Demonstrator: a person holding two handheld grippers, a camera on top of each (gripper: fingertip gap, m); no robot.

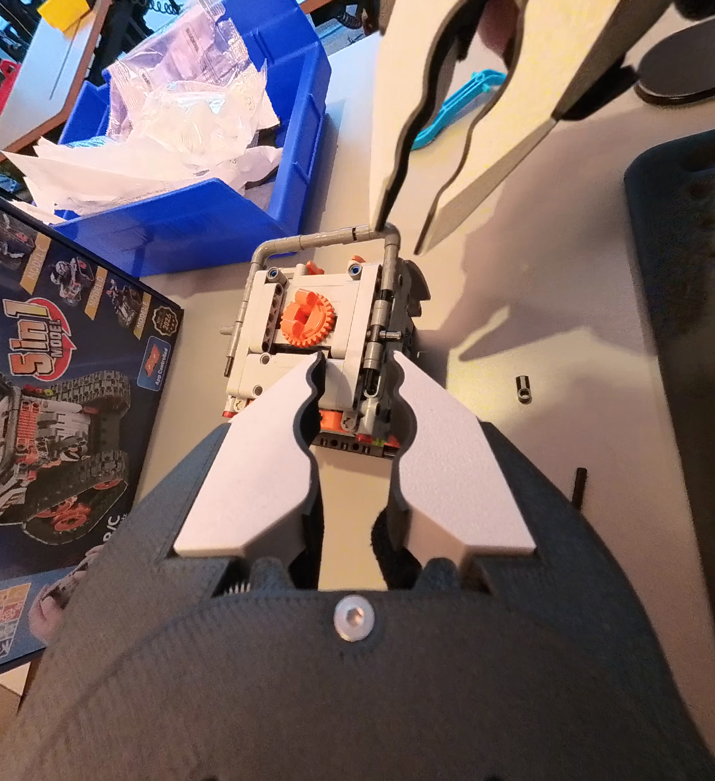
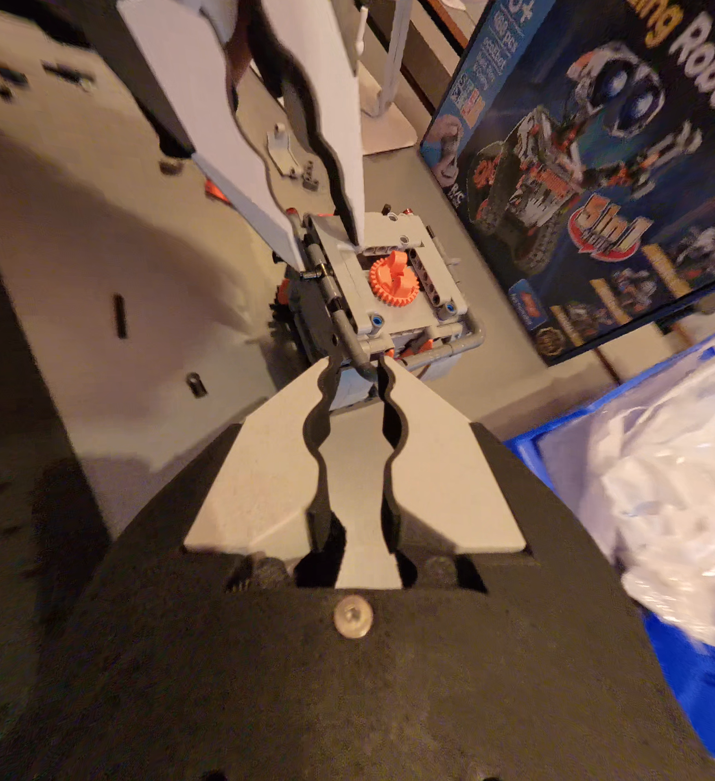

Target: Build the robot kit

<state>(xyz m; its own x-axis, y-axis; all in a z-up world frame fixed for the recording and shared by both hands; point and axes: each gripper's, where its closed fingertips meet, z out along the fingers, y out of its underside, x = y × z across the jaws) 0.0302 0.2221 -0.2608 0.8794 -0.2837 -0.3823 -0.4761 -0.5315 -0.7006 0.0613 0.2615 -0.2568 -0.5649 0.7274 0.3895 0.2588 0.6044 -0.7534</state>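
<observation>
Jaws of the left gripper [image 1: 357, 359] clamp the brick model [image 1: 317, 334] steady — right gripper [image 2: 355, 365] pinches its grey corner tube [image 2: 366, 367].

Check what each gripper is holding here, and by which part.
The left gripper clamps the near end of the grey brick model. The right gripper straddles its grey tube frame's corner, apparently pinching it.

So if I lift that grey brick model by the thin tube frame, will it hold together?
Probably risky. The grey tube frame looks thin and jointed from short pieces, so it may flex or pop apart. The brick model looks blocky and dense, likely heavy for that frame. The left gripper straddling the body seems the firmer hold.
</observation>
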